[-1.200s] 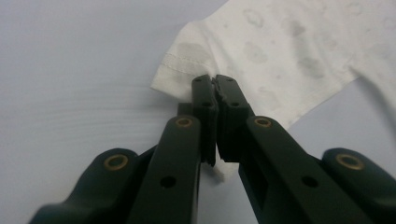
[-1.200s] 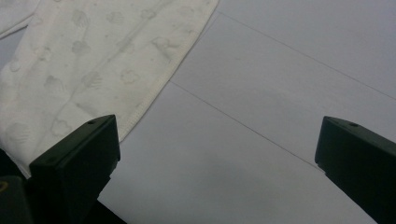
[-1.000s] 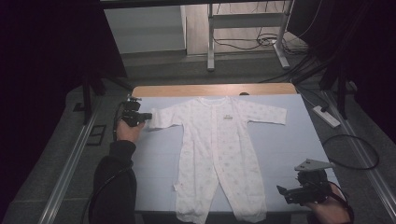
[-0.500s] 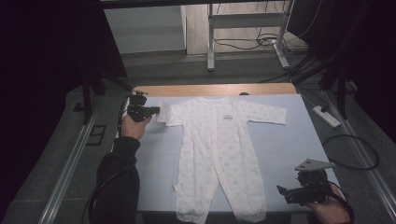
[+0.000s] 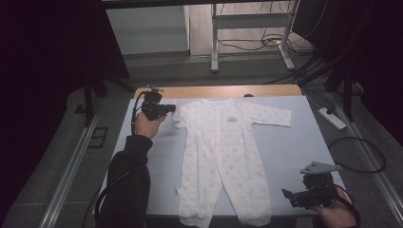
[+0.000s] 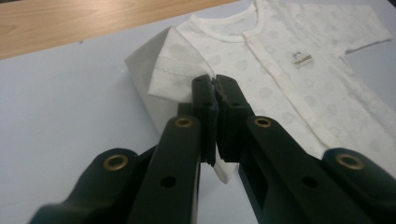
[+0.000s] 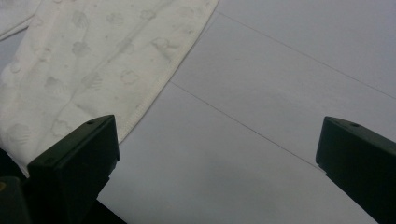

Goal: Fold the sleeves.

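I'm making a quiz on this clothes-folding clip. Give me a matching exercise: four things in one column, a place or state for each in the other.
1. left gripper
2. right gripper
3. label
4. wooden strip

a. along the table's far edge
b. shut on the sleeve, which is folded over
c. on the romper's chest
d. open, near a leg cuff

Pairs: 1-b, 2-d, 3-c, 4-a

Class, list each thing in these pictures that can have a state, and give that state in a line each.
Baby romper: spread flat, front up, closed.
Its sleeve: lifted, folded inward.
Other sleeve: laid out straight.
Left gripper: shut on the folded sleeve.
Right gripper: open, nothing between its jaws.
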A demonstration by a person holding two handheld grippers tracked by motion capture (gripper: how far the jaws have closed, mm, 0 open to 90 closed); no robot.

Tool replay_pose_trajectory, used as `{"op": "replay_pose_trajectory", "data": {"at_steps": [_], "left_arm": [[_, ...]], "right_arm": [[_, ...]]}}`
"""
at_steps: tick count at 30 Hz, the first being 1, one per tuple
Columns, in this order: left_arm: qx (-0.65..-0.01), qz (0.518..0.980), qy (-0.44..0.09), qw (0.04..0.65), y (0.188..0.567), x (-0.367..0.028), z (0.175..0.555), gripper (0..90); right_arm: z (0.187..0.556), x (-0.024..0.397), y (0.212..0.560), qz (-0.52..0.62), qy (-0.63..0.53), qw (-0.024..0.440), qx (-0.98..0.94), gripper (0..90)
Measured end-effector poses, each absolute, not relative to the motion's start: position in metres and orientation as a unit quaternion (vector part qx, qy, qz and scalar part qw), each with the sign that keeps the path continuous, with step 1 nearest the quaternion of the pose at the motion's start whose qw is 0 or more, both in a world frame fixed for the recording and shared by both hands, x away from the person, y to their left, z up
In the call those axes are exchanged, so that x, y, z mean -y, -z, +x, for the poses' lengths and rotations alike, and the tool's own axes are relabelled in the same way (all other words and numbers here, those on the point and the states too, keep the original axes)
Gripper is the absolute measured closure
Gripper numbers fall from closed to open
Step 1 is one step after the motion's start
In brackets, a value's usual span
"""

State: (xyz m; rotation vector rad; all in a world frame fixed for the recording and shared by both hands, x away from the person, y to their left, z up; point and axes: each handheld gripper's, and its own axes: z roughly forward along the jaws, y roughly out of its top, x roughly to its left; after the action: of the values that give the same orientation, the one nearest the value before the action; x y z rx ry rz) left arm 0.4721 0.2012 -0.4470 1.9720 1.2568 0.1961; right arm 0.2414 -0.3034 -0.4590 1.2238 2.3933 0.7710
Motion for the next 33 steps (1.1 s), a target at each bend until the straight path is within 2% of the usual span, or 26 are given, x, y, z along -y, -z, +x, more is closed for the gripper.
{"op": "replay_pose_trajectory", "data": {"at_steps": [18,33], "left_arm": [[-0.450,0.806,-0.063,0.380,0.439,-0.146,0.483,87.0],[-0.423,0.831,-0.046,0.359,0.453,-0.105,0.489,87.0]], "right_arm": [[0.241,0.304,0.459,0.430,-0.273,0.171,-0.843,0.0],[0.241,0.304,0.459,0.428,-0.275,0.171,-0.844,0.0]]}}
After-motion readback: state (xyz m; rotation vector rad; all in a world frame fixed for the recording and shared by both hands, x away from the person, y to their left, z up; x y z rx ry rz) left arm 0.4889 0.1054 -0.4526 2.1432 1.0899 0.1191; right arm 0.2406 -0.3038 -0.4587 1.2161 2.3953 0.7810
